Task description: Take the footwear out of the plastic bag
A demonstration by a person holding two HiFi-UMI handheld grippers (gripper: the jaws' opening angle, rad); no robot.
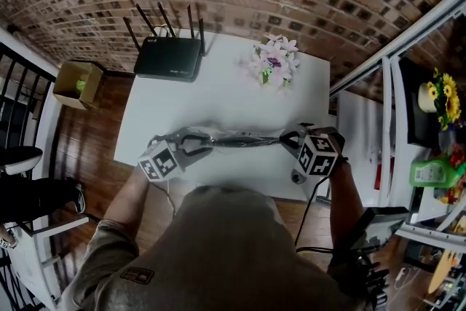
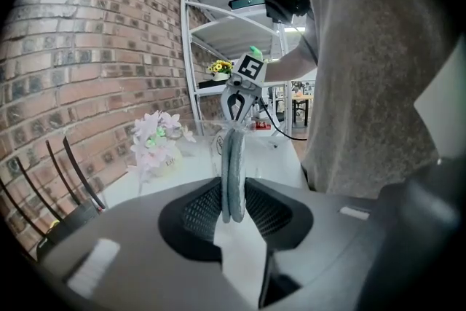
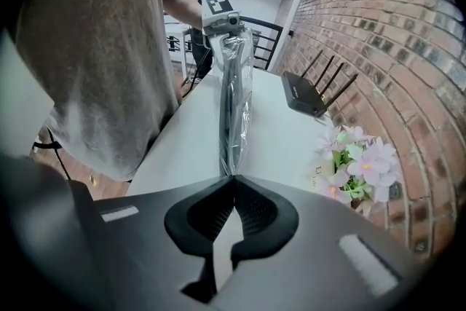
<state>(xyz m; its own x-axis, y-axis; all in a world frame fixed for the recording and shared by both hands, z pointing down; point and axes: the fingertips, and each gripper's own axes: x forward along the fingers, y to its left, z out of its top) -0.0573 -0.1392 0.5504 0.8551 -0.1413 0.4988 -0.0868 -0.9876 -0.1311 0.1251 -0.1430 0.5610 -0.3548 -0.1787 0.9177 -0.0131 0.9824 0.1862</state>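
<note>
In the head view, the left gripper (image 1: 191, 144) and the right gripper (image 1: 291, 140) are holding the plastic bag (image 1: 266, 136) stretched between them over the near part of the white surface (image 1: 218, 95). The footwear (image 1: 226, 140) is showing inside the bag as a dark strip. A black router (image 1: 169, 58) and a bunch of flowers (image 1: 275, 62) are standing near the far edge.

In the left gripper view, the jaws are standing part-way apart and pressing on the footwear, a pair of flat grey soles held edge-on.

In the right gripper view, the jaws are sitting fully together, pinching the clear bag's end. The bag is running straight away to the other gripper.
</note>
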